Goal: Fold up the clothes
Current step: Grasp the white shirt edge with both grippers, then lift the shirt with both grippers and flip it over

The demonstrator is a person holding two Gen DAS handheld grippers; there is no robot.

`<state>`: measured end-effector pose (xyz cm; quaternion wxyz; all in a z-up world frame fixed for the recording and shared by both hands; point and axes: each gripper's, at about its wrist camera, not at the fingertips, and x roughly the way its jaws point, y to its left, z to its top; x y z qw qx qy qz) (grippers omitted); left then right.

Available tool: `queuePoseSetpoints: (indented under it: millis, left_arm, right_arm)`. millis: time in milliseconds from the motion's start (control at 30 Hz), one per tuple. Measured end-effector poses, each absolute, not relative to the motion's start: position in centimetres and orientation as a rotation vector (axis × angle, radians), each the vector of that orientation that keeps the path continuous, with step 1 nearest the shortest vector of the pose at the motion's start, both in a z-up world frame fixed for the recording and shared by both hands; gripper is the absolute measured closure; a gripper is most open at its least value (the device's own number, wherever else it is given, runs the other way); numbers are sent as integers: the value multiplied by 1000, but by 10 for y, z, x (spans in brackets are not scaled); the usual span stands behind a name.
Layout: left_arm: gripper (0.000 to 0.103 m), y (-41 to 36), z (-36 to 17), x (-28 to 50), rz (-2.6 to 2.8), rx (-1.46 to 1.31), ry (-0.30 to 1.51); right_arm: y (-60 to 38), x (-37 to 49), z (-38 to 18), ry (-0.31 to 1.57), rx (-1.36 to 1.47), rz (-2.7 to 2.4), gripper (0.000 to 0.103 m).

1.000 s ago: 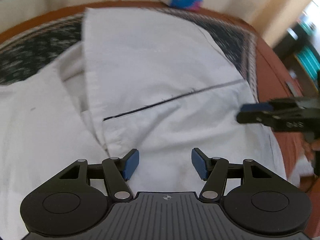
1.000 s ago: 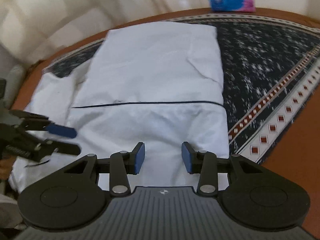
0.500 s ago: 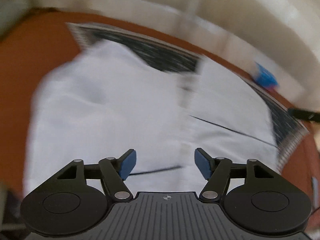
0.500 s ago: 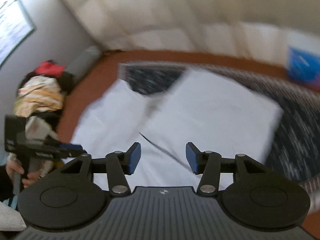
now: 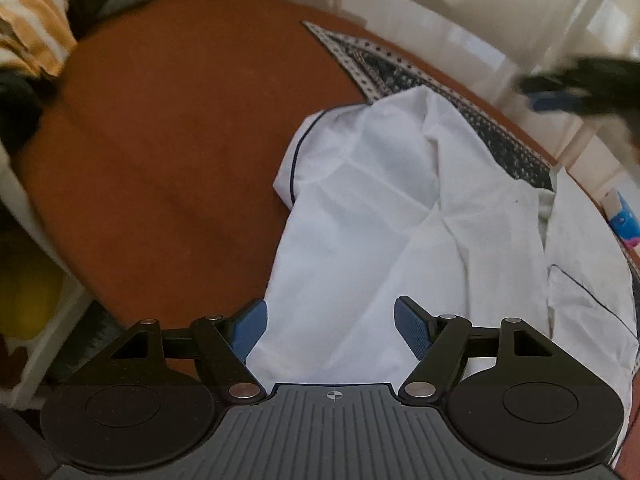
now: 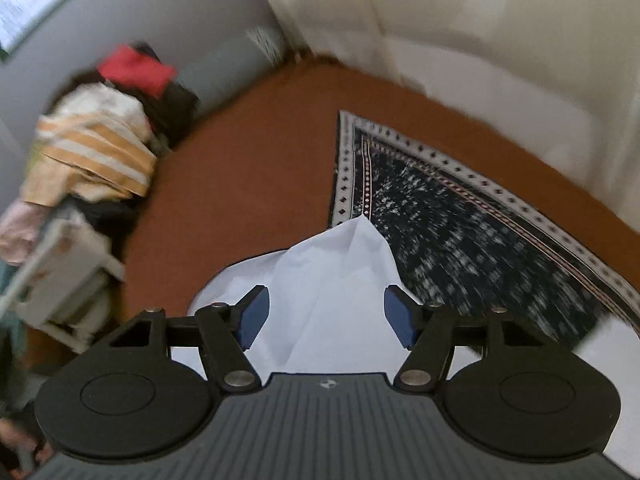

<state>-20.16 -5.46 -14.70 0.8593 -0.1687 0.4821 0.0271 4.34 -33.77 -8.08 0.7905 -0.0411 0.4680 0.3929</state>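
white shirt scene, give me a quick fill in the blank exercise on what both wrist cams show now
1. The white shirt has thin piping along its edge, coloured ____.
2. The shirt lies partly on a patterned rug and partly on a plain surface coloured ____.
3. The left gripper and right gripper both have their fingers ____.
4. The pile of clothes is topped by a garment coloured ____.

Missing words: dark blue; brown; open; red
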Motion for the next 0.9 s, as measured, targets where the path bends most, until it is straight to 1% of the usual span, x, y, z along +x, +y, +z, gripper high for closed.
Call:
queuePoseSetpoints:
  millis: [67,200,367,467,500,533,567,600,633,667,900]
  left_arm:
    - [21,-47,-158,-197,25,-376,1026]
    - [21,-38,-168,-198,-14,-416,1028]
    - [21,-23,-184,-190,-39,-509,1038]
    - [23,-20,-189,-188,-52,-533,1042]
    - [24,-20,-190,-188,-56,-538,1040]
    - [30,-20,-191,-188,-63,-537,1043]
    - [54,-20,-191,-188,-69,-534,1048]
    - [69,-20,-192,-188,-76,-531,1054]
    - [84,-20,-192,-188,-80,-527,1056]
    - [103,-20,-192,-187,-83,-525,1053]
    - [103,-10,-172,-203,-94,-610,978]
  right_arm:
    - [-303,62,-97,1035,-142,817,35]
    - [-265,88,-125,1076,-217,749,35]
    - [-241,107,-148,1112,-256,708,35]
    - [-236,116,-159,1142,-253,696,35]
    - [-235,118,-161,1154,-242,701,38]
    - [-235,120,-163,1166,-234,706,41]
    - [-235,121,-165,1183,-232,713,52]
    - [-234,122,-166,1197,-232,717,71]
    - [-234,122,-167,1207,-237,716,82]
    - [-234,123,-169,1216,-241,715,91]
    - [-250,130,-149,1189,-171,749,92]
